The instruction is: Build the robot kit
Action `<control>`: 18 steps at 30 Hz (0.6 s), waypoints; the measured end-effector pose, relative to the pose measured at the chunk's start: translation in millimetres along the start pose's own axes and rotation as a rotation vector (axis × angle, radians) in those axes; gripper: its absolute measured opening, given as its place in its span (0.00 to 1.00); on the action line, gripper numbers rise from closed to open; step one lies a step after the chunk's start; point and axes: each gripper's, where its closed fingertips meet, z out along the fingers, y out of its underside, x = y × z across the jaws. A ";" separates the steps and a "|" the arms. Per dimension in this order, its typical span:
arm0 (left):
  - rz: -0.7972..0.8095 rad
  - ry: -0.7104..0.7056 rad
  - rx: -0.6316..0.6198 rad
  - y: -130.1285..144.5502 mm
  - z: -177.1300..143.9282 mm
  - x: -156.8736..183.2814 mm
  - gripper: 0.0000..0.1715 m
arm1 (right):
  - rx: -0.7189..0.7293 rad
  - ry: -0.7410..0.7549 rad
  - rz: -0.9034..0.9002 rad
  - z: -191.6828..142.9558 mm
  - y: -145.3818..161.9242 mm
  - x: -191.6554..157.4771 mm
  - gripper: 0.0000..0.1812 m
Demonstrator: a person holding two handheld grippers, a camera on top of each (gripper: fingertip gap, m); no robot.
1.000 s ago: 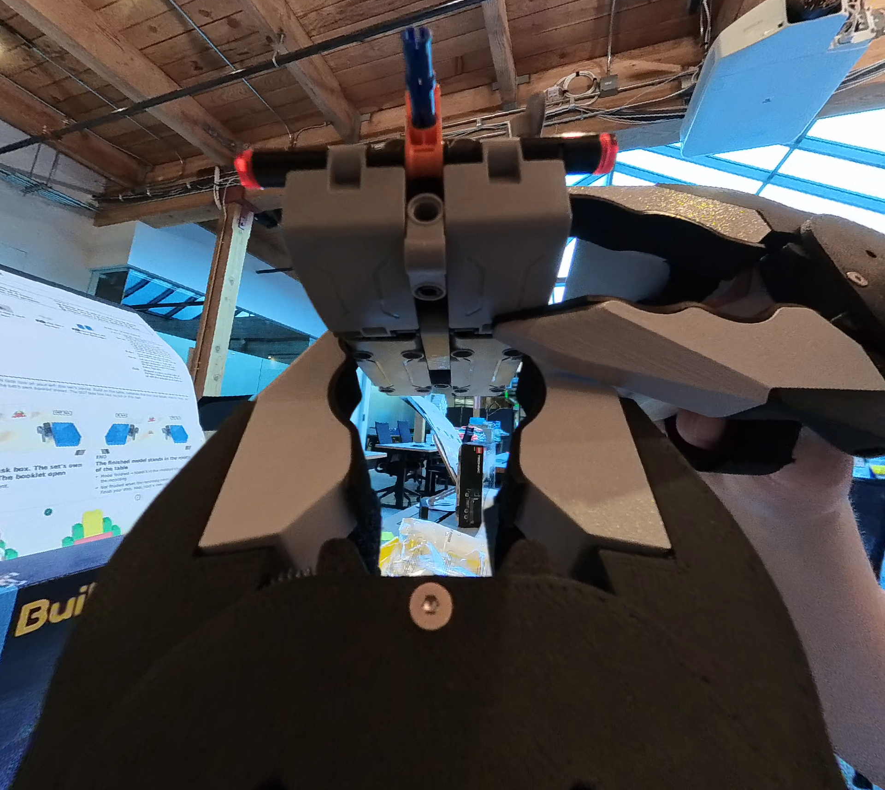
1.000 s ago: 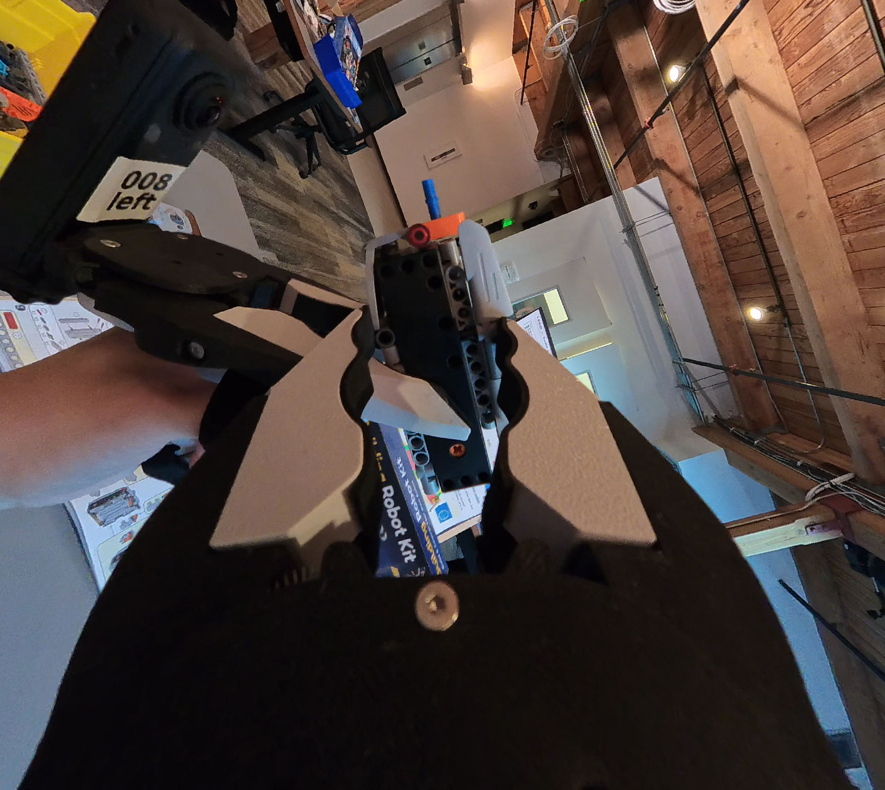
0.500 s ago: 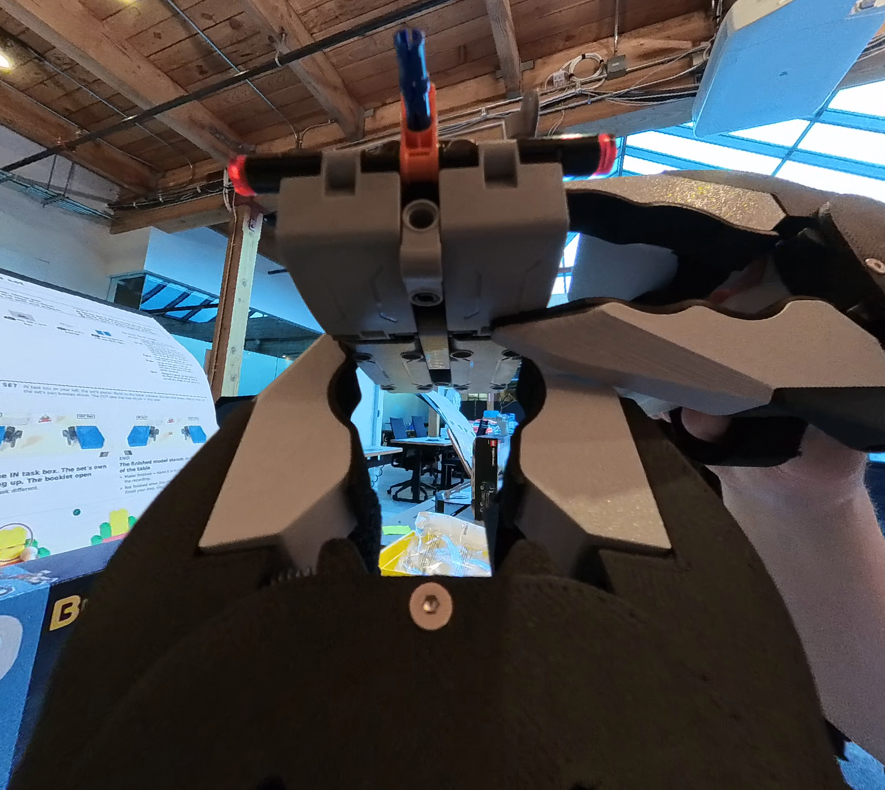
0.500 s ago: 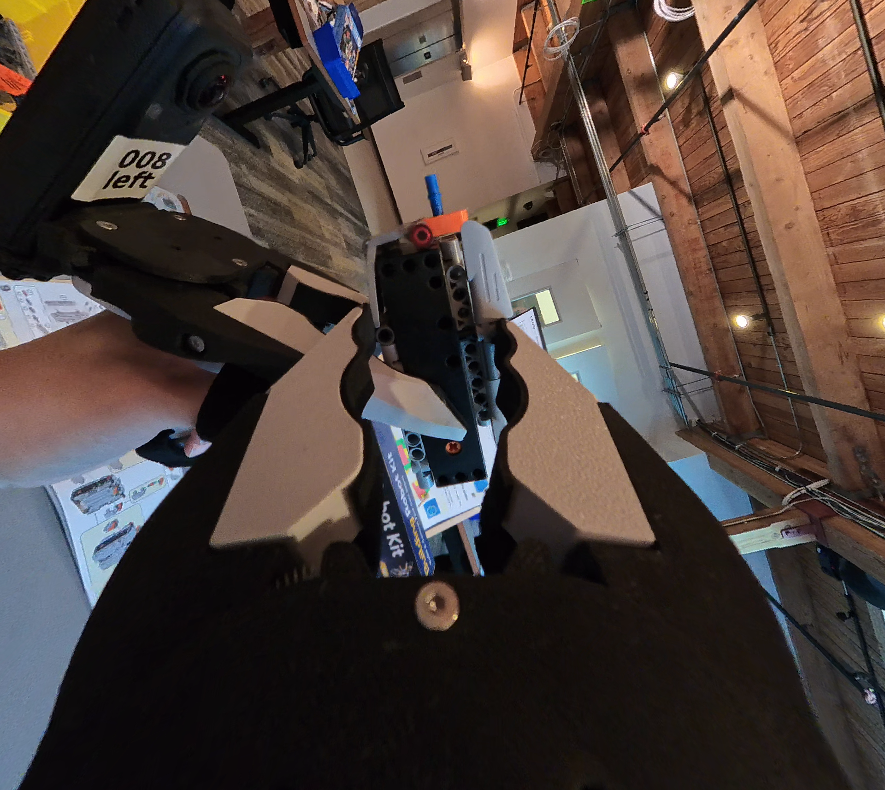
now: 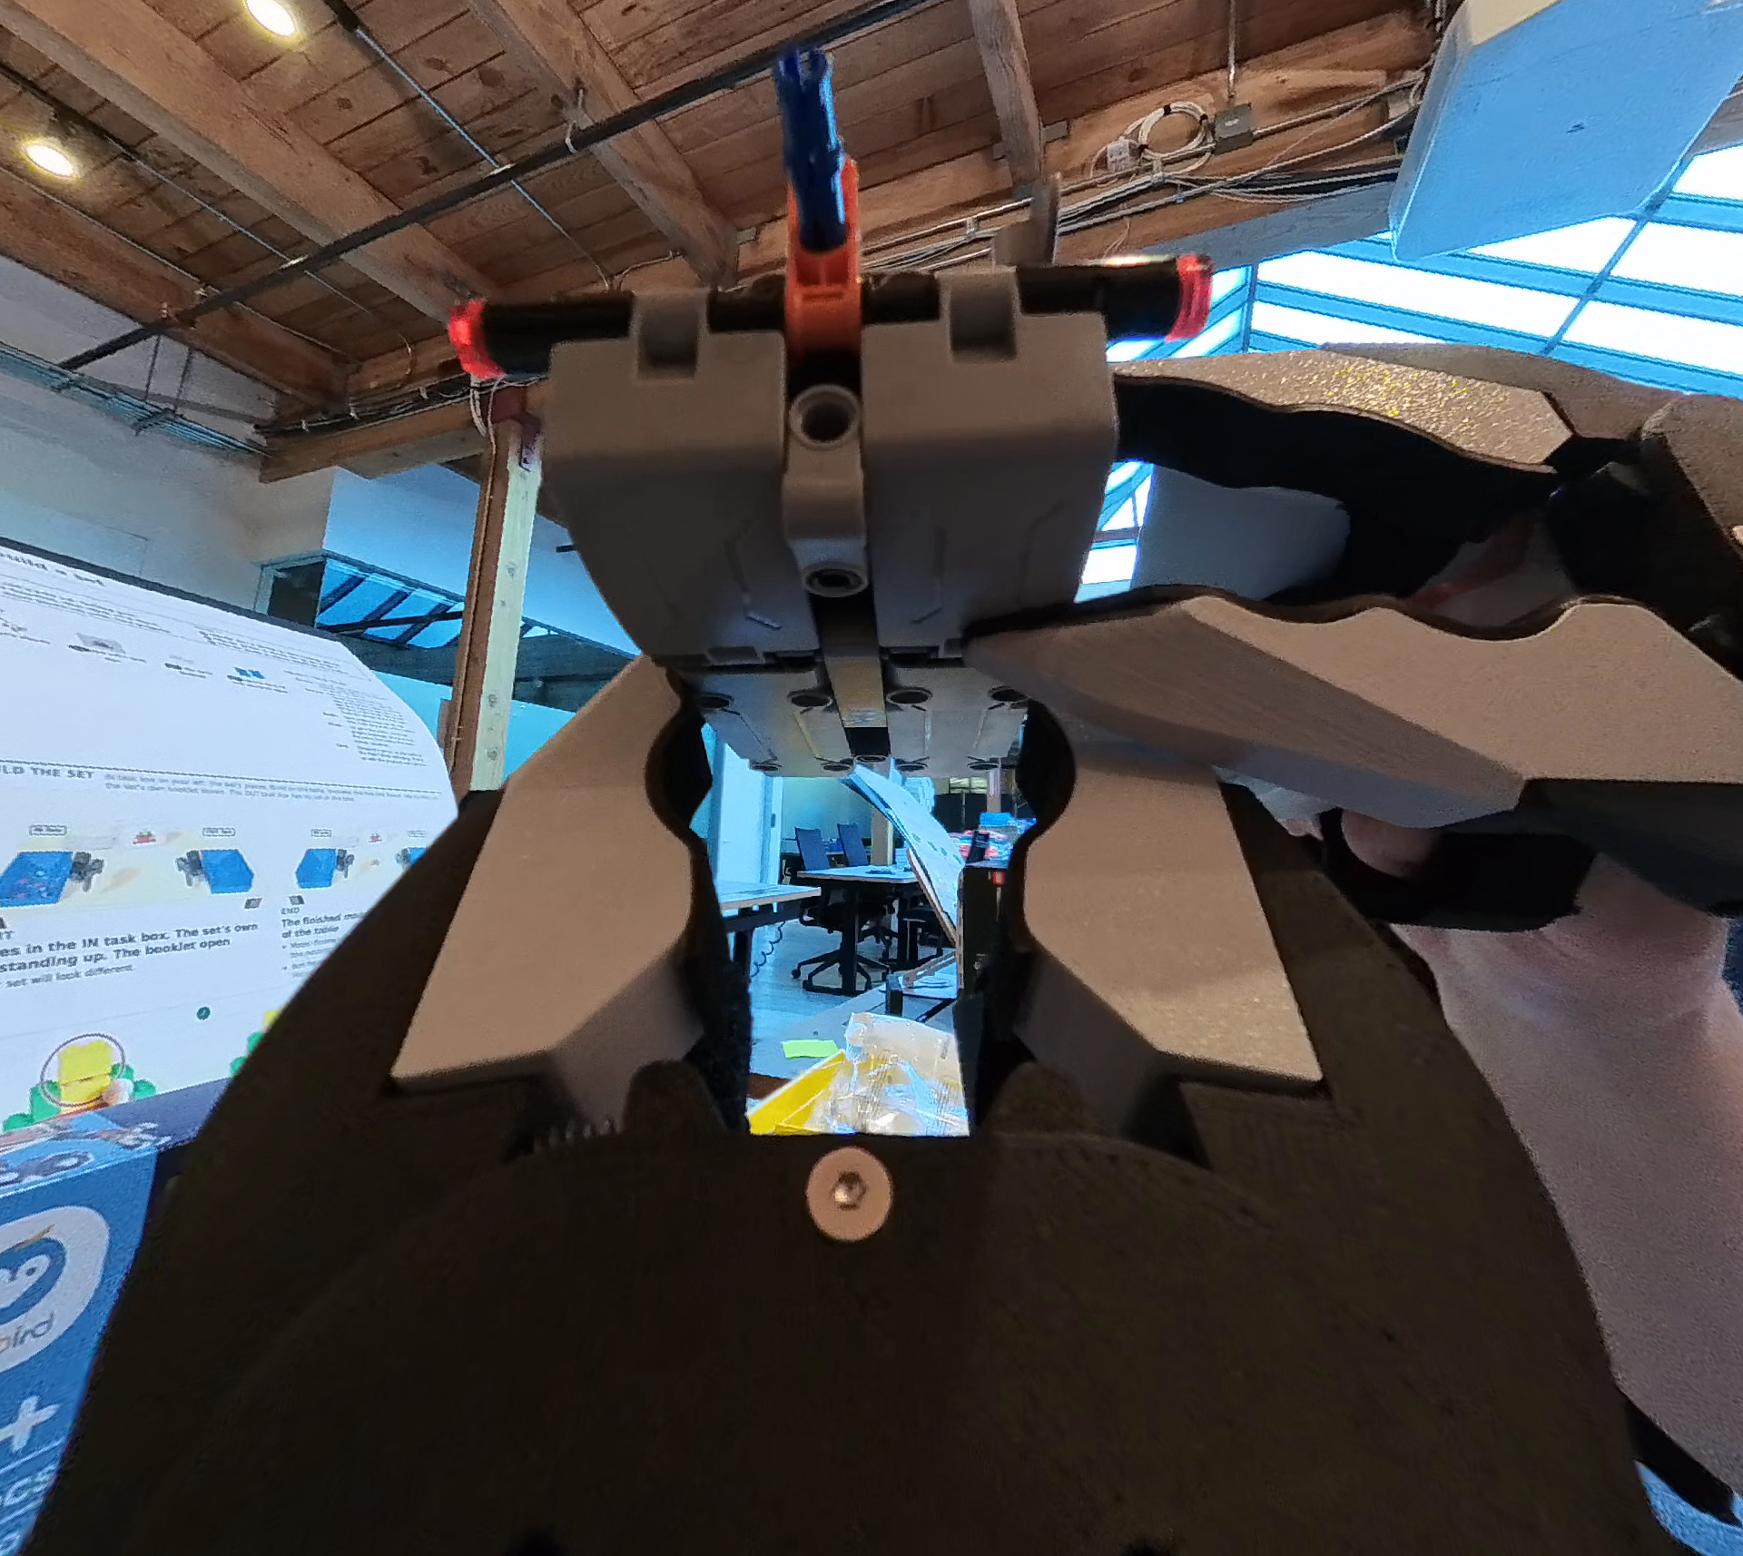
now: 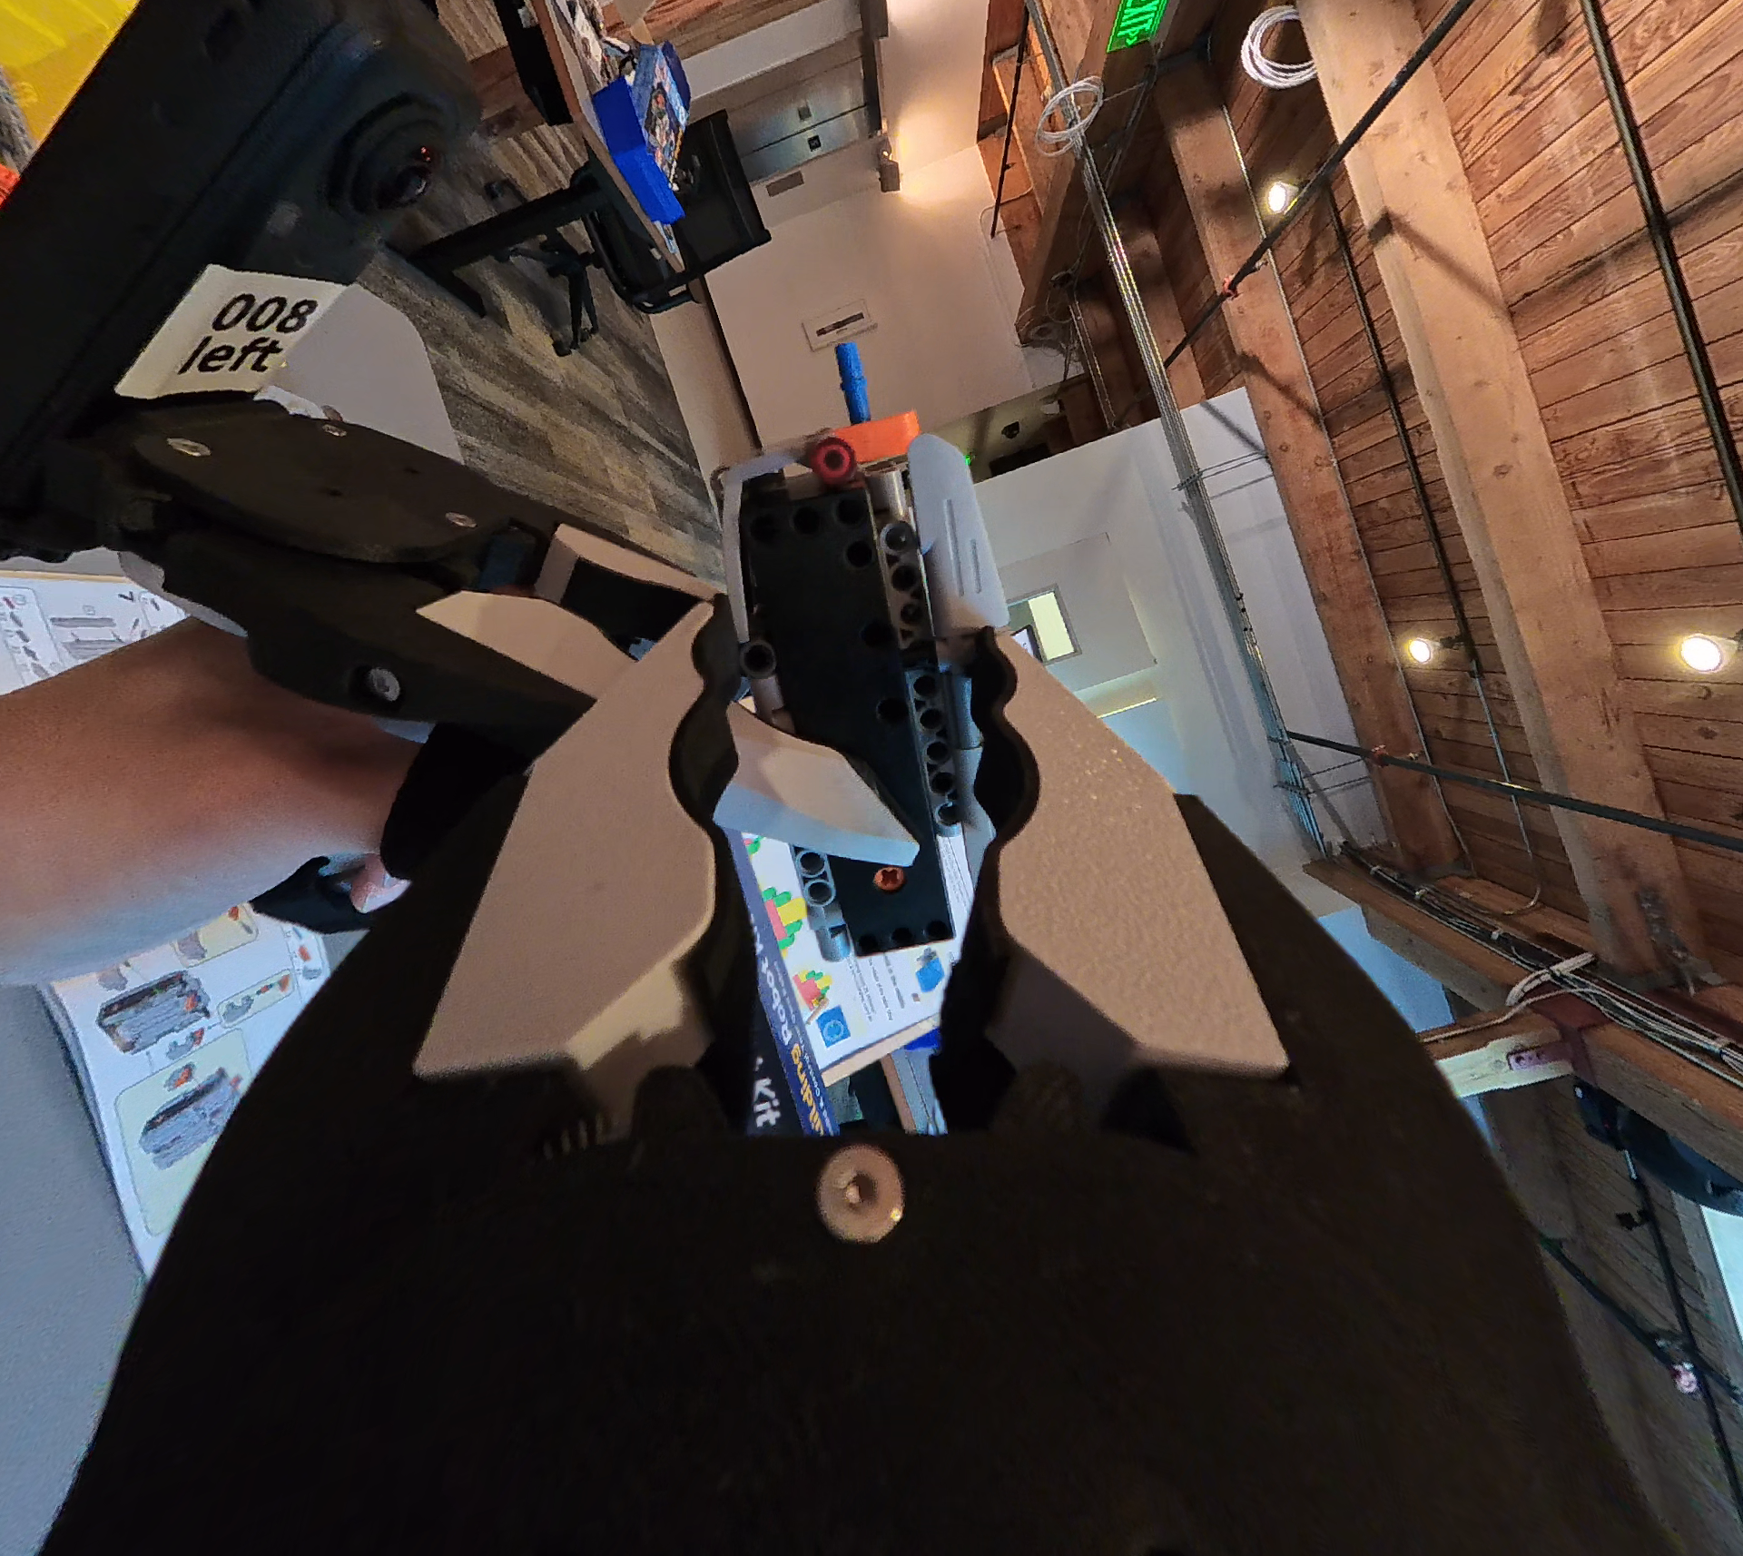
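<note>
Each handheld gripper is a rough matte-black printed body with one silver screw [image 5: 848,1197] set at its centre, carrying two pale grey wedge-shaped fingers [image 5: 575,879] with black scalloped inner edges, and the left gripper's black camera housing [image 6: 236,124] bears a white printed sticker [image 6: 231,330].

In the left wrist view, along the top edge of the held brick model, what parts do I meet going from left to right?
Left red end cap → black axle → orange connector bearing the blue pin → right red end cap, all on the grey brick model gripped by both tongs.
</note>
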 end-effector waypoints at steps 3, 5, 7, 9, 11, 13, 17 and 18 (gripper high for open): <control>0.007 -0.003 -0.010 1.2 0.0 -1.0 0.37 | -0.014 -0.008 -0.007 0.8 1.5 -0.6 0.26; 0.013 -0.001 -0.013 0.9 0.2 -0.3 0.37 | -0.012 -0.001 -0.009 0.1 1.4 -0.1 0.26; 0.021 0.001 -0.014 0.8 0.4 0.5 0.37 | -0.004 0.005 -0.011 -1.0 1.0 0.2 0.26; 0.006 0.011 -0.024 2.2 1.2 1.1 0.37 | -0.001 0.006 0.011 -0.9 2.1 0.8 0.26; 0.011 0.014 -0.007 -0.9 1.0 1.9 0.37 | 0.048 0.003 0.049 -0.9 -1.2 1.4 0.27; 0.002 0.021 -0.046 1.4 3.0 2.6 0.37 | 0.067 -0.021 0.092 -0.4 -1.0 2.4 0.27; -0.045 0.039 -0.052 1.9 5.2 6.3 0.37 | 0.080 -0.027 0.103 -1.0 -1.4 6.2 0.27; -0.052 0.041 -0.055 2.6 5.6 6.7 0.37 | 0.073 -0.022 0.092 -1.4 -1.3 6.9 0.27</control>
